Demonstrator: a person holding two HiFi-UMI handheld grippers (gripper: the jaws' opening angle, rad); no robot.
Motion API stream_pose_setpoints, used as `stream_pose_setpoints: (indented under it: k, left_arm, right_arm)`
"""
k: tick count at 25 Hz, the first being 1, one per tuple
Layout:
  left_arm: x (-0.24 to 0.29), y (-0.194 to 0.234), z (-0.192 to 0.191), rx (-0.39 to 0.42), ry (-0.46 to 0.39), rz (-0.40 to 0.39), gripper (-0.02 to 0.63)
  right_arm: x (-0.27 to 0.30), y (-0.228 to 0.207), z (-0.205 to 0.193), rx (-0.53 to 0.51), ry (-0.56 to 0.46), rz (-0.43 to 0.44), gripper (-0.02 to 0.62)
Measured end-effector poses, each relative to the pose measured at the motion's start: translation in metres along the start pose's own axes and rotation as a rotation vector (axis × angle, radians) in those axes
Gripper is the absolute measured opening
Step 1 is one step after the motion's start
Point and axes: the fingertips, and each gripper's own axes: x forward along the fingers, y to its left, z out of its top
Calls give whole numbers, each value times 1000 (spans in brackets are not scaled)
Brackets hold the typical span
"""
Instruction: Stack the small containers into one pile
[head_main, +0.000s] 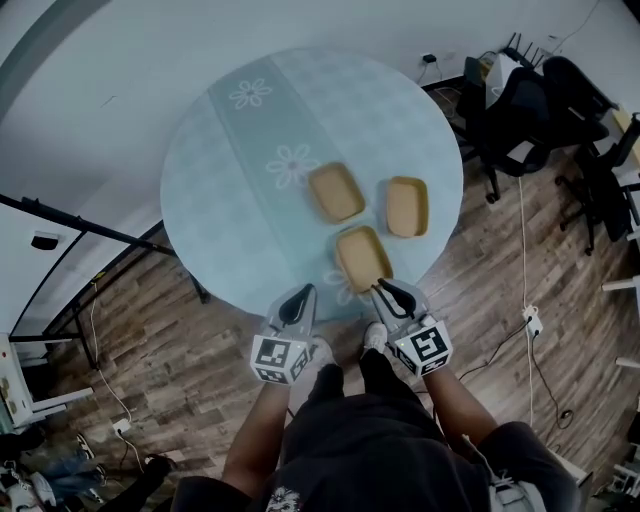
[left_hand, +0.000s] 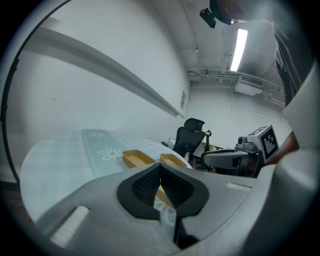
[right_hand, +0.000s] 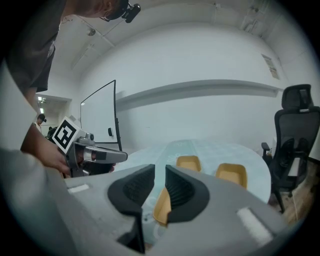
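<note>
a round table under a pale blue checked cloth with white daisies (head_main: 220, 200) stands close to a white wall (head_main: 100, 60) on its far side, with wooden plank floor (head_main: 150, 340) open around the near edge. black office chairs (head_main: 520, 100) crowd the right and a black metal frame (head_main: 80, 225) stands to the left. the table's left half is bare. three small tan rectangular plastic containers lie apart, unstacked, on the right half: the nearest container (head_main: 363, 257) close to the near rim, the far left container (head_main: 335, 191) beyond it towards the middle, and the right-hand container (head_main: 407, 206) near the right rim. both tools hover at the near rim. the left gripper (head_main: 297, 300) has its dark ribbed pads meeting at the tips, nothing in them, just left of the nearest container. the right gripper (head_main: 385, 290) shows a narrow slit between its pads with nothing in it. it sits just beside the nearest container's near right corner, and in the right gripper view that container (right_hand: 162, 205) shows just below and beyond the pads.
</note>
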Motion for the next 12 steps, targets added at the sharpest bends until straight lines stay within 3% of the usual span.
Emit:
stream_pose_setpoints:
  k: [3, 12]
  left_arm:
    - [5, 0, -16, -13, 23, 4, 5]
    - [10, -10, -60, -40, 81, 13, 5]
  right_arm:
    - [0, -4, -19, 28, 11, -19, 112]
    - [0, -22, -73, 93, 55, -104, 431]
